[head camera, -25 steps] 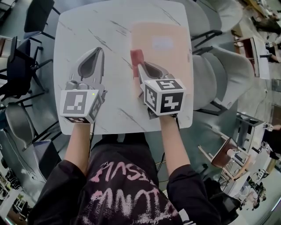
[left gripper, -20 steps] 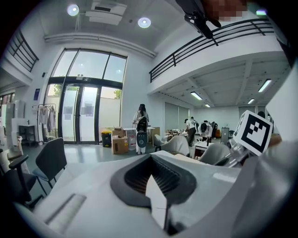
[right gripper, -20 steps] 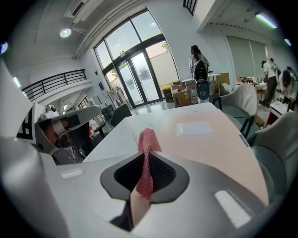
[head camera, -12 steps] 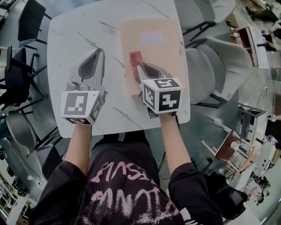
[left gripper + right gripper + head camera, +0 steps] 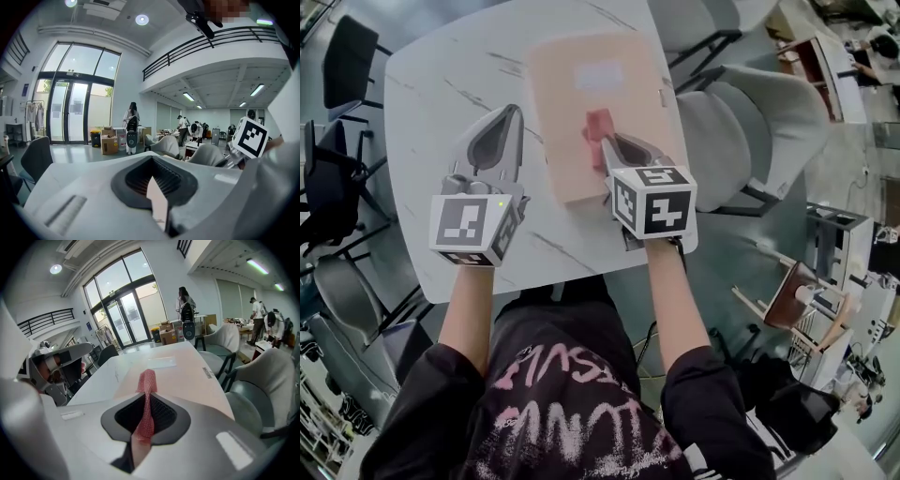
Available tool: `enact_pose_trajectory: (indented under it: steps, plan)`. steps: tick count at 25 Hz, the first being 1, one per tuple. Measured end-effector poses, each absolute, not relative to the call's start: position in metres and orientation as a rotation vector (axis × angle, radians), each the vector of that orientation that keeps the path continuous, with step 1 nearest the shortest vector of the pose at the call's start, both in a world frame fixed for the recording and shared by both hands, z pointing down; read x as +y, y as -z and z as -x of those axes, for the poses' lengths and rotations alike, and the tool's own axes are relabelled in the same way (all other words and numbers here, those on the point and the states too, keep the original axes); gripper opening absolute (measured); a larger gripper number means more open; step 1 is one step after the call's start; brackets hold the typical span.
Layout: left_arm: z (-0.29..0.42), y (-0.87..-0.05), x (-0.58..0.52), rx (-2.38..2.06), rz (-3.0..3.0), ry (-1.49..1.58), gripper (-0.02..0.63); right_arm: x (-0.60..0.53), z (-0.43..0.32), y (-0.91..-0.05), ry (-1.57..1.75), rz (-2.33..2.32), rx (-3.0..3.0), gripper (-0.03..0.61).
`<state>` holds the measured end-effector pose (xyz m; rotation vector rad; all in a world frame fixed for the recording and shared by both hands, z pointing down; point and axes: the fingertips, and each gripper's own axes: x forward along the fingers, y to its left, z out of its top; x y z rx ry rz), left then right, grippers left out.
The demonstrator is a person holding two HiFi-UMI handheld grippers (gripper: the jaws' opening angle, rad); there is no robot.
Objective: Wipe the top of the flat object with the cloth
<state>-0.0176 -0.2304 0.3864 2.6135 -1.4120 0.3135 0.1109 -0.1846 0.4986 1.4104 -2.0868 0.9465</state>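
Observation:
A flat pale-peach board [image 5: 572,112] lies on the white marble table [image 5: 441,84]. My right gripper [image 5: 604,141] is shut on a red mesh cloth [image 5: 598,125], which sits over the middle of the board. In the right gripper view the cloth [image 5: 146,390] sticks out of the shut jaws toward the board [image 5: 187,376]. My left gripper [image 5: 508,112] is shut with nothing in it, over bare table left of the board. In the left gripper view, that gripper [image 5: 157,201] looks out at the room, not at the table.
A white label [image 5: 598,75] is on the board's far part. Grey armchairs [image 5: 750,122] stand right of the table and black chairs [image 5: 347,56] to its left. The board's near edge [image 5: 572,199] lies close to the table's front edge. People stand far off by glass doors [image 5: 183,301].
The right gripper with the cloth has moved from the board's left edge toward its middle. The left gripper has stayed where it was.

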Motion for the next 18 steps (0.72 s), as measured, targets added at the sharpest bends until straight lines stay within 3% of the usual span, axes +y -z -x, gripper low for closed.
enact_pose_trajectory:
  steps: [18]
  plan:
    - [-0.027,-0.392,-0.228,-1.309,-2.652,-0.328,0.002,-0.178,-0.187,-0.508,-0.941,-1.548,-1.96,0.052]
